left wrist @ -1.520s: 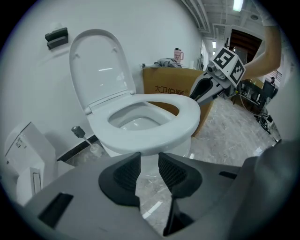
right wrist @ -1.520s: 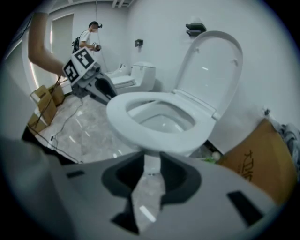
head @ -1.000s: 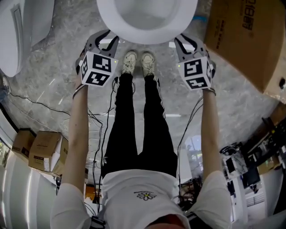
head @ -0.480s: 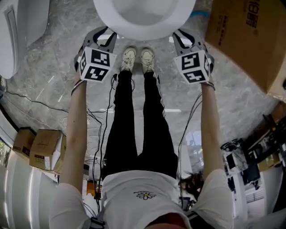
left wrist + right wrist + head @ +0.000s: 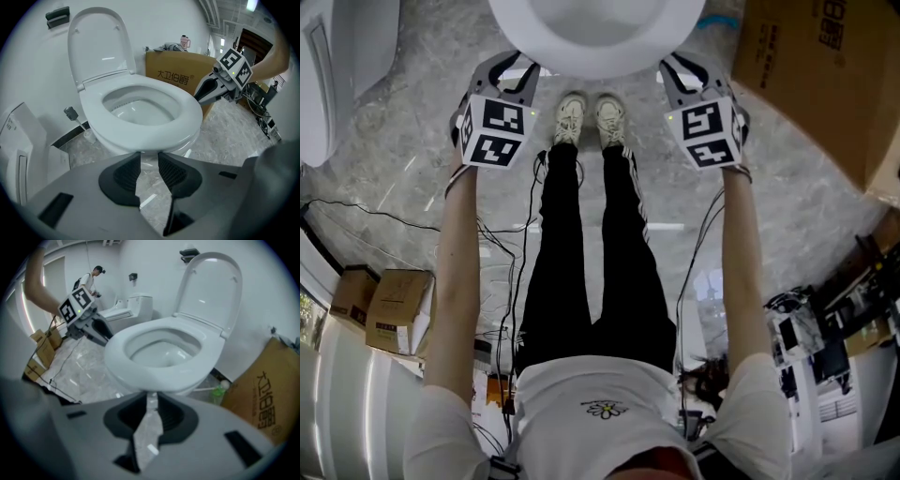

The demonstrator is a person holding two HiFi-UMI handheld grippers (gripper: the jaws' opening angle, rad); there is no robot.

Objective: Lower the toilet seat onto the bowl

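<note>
Seat lies flat on bowl; task apparently done. Left gripper, at 7 o'clock, released and empty. Right gripper, at 5 o'clock, just narrowing, empty. Next: withdraw.

One overhead, two close beside toilet

Two tongs: the left tongs and the right tongs. Two toilets: one toilet just ahead, between the two tongs, and a second toilet well beyond the left tongs. The near one has one seat and one lid. Three cardboard boxes: one large box outside the right tongs, two small boxes behind the left tongs. Two shoes between the tongs. One bystander far past the left tongs.
</note>
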